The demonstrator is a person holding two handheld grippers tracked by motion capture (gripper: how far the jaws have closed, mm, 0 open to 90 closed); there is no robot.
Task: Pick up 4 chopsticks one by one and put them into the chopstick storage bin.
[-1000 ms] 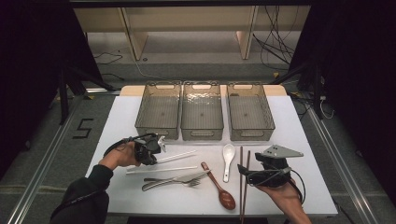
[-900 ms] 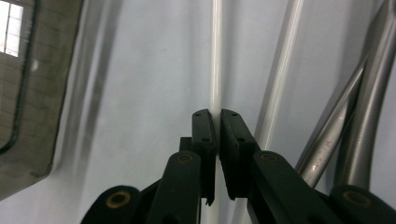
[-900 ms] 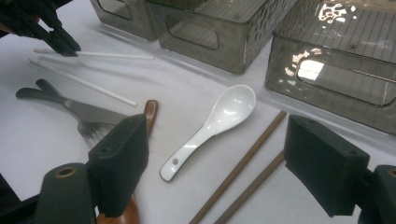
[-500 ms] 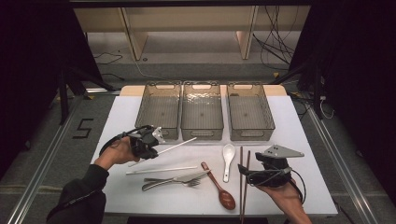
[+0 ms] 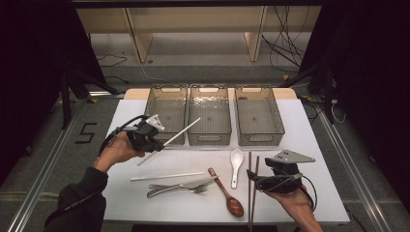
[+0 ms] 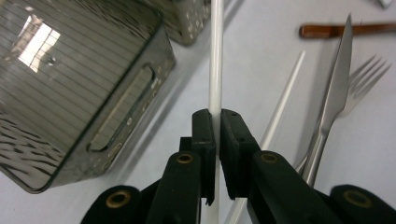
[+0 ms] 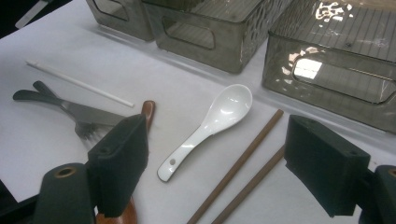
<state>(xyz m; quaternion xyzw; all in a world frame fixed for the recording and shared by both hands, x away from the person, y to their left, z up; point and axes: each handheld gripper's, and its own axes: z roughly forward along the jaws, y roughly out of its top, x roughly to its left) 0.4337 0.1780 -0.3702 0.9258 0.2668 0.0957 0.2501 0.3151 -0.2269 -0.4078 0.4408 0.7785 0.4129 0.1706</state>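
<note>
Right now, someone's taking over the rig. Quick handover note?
Left gripper: shut on a white chopstick, lifted off the table, tip over the left bin.
Right gripper: open, holds nothing, above the white spoon and the brown chopsticks.
On the table: second white chopstick, knife, fork, wooden spoon.
Done: nothing in the three bins as far as visible.
Left: likely drop the held chopstick in a bin, then sort the rest.
</note>
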